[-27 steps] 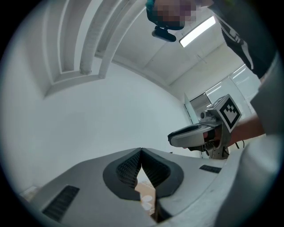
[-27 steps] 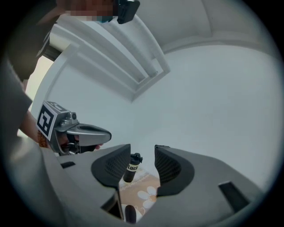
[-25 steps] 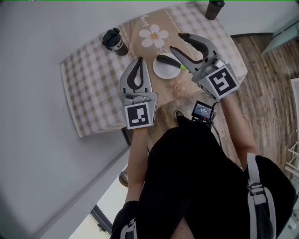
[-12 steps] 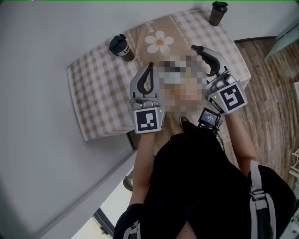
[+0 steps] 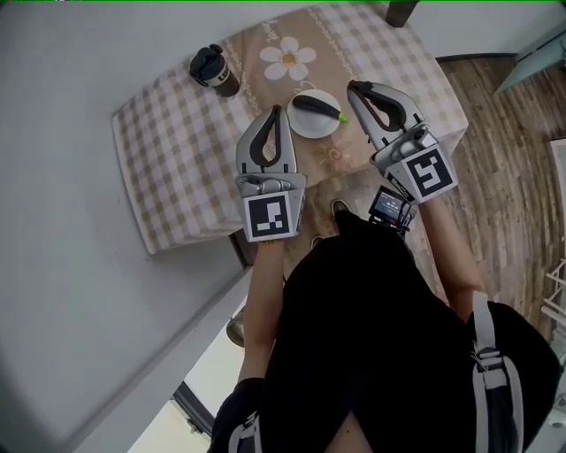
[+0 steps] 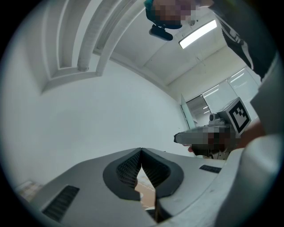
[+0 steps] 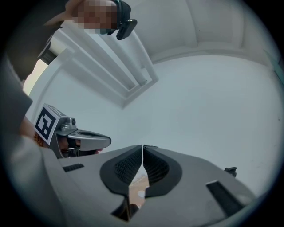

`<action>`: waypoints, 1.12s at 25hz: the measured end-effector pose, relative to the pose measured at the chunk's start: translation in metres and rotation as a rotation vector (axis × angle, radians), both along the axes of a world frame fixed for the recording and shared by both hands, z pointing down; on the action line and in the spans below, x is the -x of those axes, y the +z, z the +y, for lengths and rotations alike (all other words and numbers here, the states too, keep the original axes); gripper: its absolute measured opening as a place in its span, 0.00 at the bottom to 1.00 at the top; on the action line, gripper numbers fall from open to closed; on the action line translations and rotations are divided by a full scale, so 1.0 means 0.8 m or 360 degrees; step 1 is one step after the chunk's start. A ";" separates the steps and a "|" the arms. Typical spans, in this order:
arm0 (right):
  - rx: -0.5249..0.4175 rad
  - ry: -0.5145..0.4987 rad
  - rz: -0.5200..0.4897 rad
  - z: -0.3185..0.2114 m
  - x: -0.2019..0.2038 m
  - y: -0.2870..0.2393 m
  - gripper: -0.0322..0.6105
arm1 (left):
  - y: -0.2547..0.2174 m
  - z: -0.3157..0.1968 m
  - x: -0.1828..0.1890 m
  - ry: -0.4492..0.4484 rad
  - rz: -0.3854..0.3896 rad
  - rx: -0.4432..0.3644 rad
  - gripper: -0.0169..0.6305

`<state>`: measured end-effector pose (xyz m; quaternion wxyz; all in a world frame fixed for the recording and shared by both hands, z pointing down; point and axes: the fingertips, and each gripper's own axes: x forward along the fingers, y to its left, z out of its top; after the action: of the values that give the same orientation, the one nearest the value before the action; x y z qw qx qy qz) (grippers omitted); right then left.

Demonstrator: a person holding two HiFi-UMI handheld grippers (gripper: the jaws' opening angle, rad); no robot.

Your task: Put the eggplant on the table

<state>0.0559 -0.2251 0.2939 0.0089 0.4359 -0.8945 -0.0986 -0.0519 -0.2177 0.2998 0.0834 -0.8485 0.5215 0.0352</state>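
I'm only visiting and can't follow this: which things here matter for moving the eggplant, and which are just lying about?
Part of the job:
- eggplant
- white plate it lies on
- table with the checked cloth

Just lying about:
- lidded dark cup, towards the table's left
- second dark cup, at the table's far edge, partly cut off

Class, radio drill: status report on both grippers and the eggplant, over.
Left gripper shut, empty. Right gripper closing, empty. Eggplant on plate, untouched. Nothing blocking.
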 end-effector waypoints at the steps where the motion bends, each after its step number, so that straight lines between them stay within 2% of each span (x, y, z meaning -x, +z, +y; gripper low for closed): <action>1: 0.0005 0.0002 -0.0001 0.001 -0.001 0.004 0.06 | 0.002 0.001 0.000 -0.0002 0.0001 0.0007 0.04; 13: 0.0108 -0.0008 0.0034 -0.003 0.000 0.039 0.06 | 0.021 0.008 0.011 -0.0046 -0.0018 0.0071 0.04; 28: 0.0131 -0.0003 0.0075 -0.008 -0.004 0.049 0.06 | 0.033 0.013 0.027 -0.0099 -0.0008 0.0094 0.04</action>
<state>0.0589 -0.2314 0.3330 0.0477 0.4320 -0.8977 -0.0721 -0.0736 -0.2071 0.3263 0.0606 -0.8340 0.5482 0.0149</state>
